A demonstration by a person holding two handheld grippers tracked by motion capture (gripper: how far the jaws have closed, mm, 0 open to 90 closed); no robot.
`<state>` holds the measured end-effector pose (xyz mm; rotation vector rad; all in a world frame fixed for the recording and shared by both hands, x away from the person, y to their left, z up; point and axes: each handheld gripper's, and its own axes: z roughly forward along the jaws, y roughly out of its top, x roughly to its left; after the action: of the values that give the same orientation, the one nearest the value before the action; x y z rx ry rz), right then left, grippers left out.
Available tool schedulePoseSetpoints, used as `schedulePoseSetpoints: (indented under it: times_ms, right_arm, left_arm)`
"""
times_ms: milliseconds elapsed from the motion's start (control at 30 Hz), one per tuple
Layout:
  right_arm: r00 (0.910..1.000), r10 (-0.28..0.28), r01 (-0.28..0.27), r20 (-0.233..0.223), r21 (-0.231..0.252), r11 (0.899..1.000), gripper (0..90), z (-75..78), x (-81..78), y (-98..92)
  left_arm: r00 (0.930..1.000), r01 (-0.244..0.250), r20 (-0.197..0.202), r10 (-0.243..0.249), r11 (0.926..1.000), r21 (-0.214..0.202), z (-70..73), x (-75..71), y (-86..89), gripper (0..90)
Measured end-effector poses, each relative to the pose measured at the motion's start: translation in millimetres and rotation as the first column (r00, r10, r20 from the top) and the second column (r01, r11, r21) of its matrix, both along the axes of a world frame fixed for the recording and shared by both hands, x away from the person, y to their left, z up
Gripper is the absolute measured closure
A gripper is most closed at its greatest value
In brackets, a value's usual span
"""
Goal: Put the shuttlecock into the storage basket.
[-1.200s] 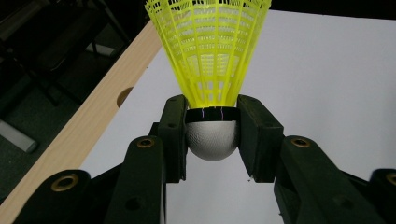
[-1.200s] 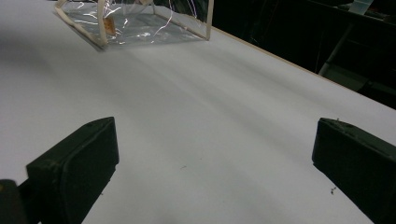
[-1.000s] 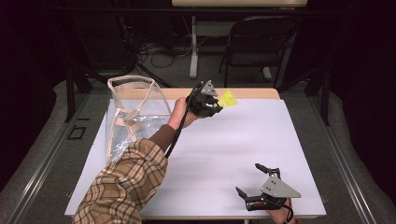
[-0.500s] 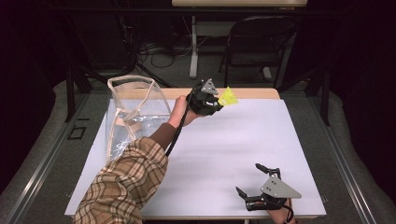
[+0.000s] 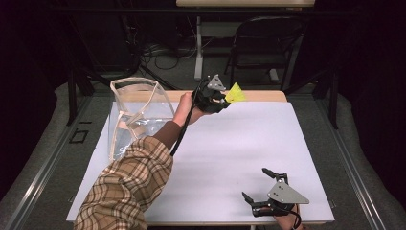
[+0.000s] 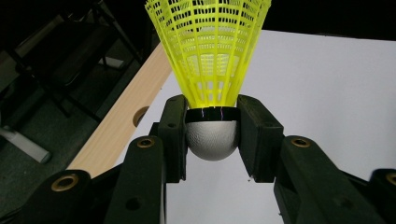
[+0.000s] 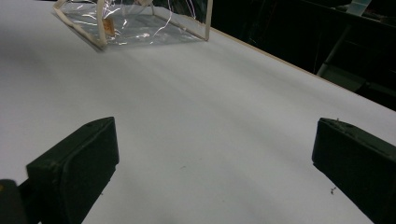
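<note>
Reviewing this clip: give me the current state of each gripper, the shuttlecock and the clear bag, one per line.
left gripper: shut on the shuttlecock's white cork, held up over the table's far edge.
shuttlecock: clamped at the base, yellow skirt pointing away from the jaws.
right gripper: open, nothing between the jaws, low at the near right of the table.
clear bag: standing upright at the far left, mouth open at the top.

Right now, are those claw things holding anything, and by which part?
The left gripper clamps a yellow shuttlecock by its white rounded cork base. The right gripper holds nothing.
</note>
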<state>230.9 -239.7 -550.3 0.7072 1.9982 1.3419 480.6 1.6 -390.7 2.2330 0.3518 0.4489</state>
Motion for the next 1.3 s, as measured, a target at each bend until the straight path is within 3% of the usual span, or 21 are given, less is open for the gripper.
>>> schedulePoseSetpoints:
  times_ms: [233,1300]
  right_arm:
    - [1.0000,-0.003,0.003,0.003,0.006,1.000,0.3,0.4,-0.4,-0.1]
    - [1.0000,-0.008,0.008,0.001,0.009,1.000,0.3,0.6,-0.3,-1.1]
  left_arm:
    - [0.9999,0.001,0.017,-0.001,0.9998,-0.020,12.3,-1.4,1.6,65.1]
    - [0.9975,-0.049,0.048,0.052,0.9966,-0.067,31.4,2.9,34.8,65.1]
